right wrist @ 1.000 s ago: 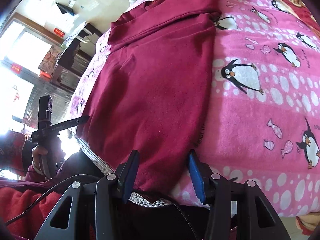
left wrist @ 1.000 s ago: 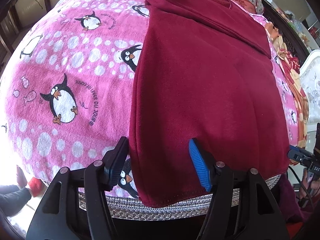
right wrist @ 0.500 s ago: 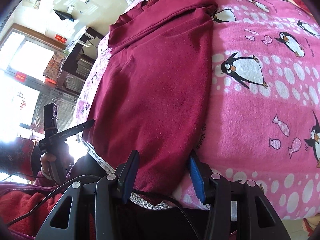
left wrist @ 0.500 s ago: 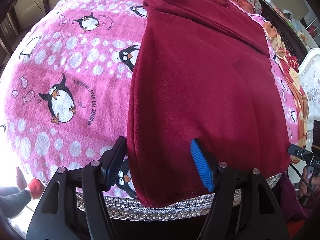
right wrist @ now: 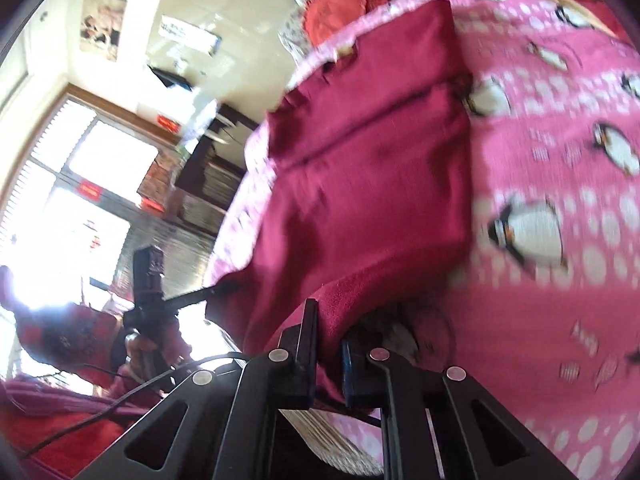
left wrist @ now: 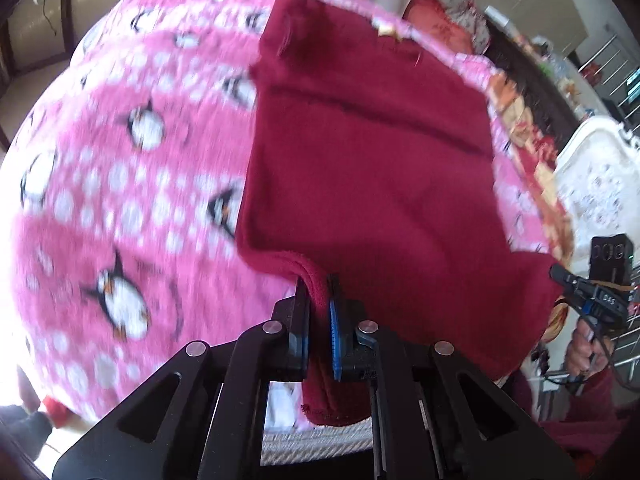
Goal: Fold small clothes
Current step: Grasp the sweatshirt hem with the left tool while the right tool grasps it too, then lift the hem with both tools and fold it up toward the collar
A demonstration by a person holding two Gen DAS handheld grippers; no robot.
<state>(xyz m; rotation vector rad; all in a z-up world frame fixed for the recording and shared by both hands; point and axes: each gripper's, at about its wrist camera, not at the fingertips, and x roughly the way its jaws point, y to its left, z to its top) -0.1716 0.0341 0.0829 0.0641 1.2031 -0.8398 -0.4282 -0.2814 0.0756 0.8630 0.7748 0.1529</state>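
Observation:
A dark red garment [left wrist: 368,168] lies lengthwise on a pink penguin-print blanket [left wrist: 120,184], its folded top end far from me. My left gripper [left wrist: 318,328] is shut on the garment's near hem at its left corner, and the cloth bunches up between the blue pads. In the right wrist view the same red garment [right wrist: 360,184] runs up the pink blanket [right wrist: 560,208]. My right gripper [right wrist: 330,356] is shut on the hem at the right corner, which is lifted off the bed. The other gripper [right wrist: 148,280] shows at the left of that view, held in a hand.
A woven grey edge of the bed [left wrist: 316,444] runs under the hem. Red cushions [left wrist: 436,20] lie at the bed's far end. A white carved headboard-like piece [left wrist: 600,184] stands to the right. Bright windows [right wrist: 88,184] and dark furniture [right wrist: 216,184] fill the room on the left side.
Both grippers closed on the near hem of the red garment and rose, pulling the hem corners up off the blanket. Both views are now blurred by motion.

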